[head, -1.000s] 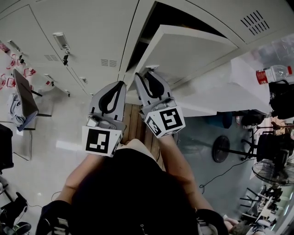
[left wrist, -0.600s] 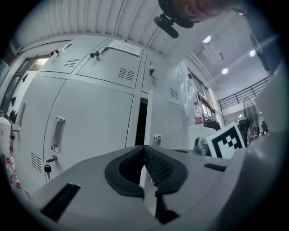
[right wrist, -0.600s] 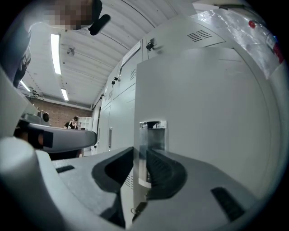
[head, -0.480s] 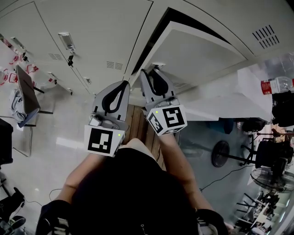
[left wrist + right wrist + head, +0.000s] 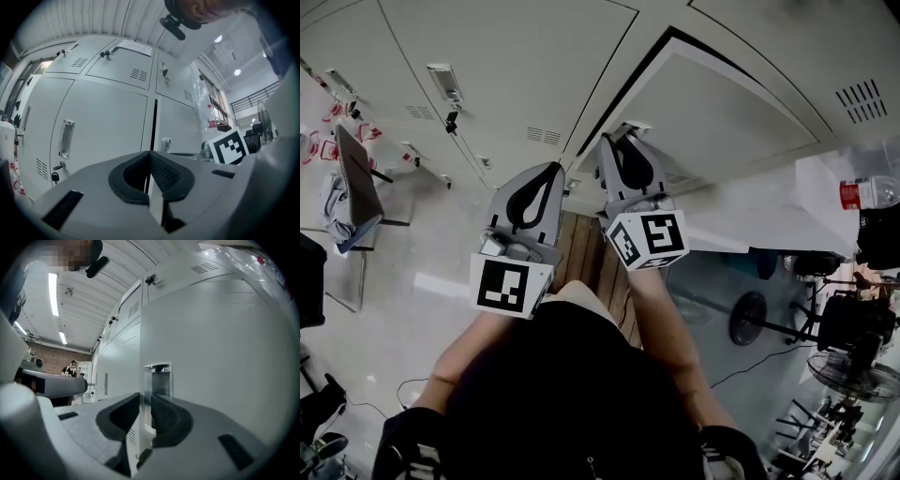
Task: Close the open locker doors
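Note:
A grey locker door (image 5: 722, 103) stands slightly ajar, with only a thin dark gap (image 5: 623, 98) left along its edge. My right gripper (image 5: 622, 141) straddles that free edge next to the recessed handle (image 5: 158, 380). Its jaws have just been closing, and the door edge (image 5: 145, 394) fills the space between the pads. My left gripper (image 5: 542, 171) hovers beside it in front of the neighbouring closed locker (image 5: 506, 56), shut and holding nothing. In the left gripper view the left gripper (image 5: 150, 154) points at the narrow gap (image 5: 153, 124).
Closed lockers with handles (image 5: 443, 82) and keys fill the wall. A chair (image 5: 352, 183) stands at the left. A wooden bench (image 5: 591, 258) lies below the grippers. At the right are a white table (image 5: 811, 202) with a bottle (image 5: 862, 192), and a floor fan (image 5: 750, 317).
The locker door has swung towards the locker front and its dark gap has narrowed. Both grippers have moved forward towards the lockers, the right one staying on the door's edge.

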`<state>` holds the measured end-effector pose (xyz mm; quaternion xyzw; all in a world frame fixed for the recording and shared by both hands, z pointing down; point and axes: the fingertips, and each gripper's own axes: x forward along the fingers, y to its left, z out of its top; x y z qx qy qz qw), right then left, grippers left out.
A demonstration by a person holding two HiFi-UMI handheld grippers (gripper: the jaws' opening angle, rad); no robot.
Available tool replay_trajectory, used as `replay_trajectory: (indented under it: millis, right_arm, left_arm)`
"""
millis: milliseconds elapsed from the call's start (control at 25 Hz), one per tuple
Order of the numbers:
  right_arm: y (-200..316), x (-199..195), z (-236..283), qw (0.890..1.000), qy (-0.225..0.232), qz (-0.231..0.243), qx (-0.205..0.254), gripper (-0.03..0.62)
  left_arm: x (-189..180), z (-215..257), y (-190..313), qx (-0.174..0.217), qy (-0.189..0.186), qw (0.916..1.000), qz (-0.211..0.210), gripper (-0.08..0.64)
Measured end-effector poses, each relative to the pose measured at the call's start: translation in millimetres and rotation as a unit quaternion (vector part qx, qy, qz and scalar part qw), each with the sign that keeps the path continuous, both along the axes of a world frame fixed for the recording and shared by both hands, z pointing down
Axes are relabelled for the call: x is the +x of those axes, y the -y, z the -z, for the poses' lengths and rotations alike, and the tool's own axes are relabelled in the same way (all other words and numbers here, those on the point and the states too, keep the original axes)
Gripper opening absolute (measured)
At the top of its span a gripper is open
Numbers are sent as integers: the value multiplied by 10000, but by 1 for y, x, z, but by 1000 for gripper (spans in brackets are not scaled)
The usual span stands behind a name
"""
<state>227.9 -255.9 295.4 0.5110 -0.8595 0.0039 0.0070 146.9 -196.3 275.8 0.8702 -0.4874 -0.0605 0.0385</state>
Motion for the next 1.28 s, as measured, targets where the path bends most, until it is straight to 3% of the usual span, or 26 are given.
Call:
replay_trajectory:
  millis: [1280]
  right_arm:
    - [34,6,-3,9983,-143,-564,55,57]
  left_arm:
    - [-12,-7,7,-92,11,9999,144,2]
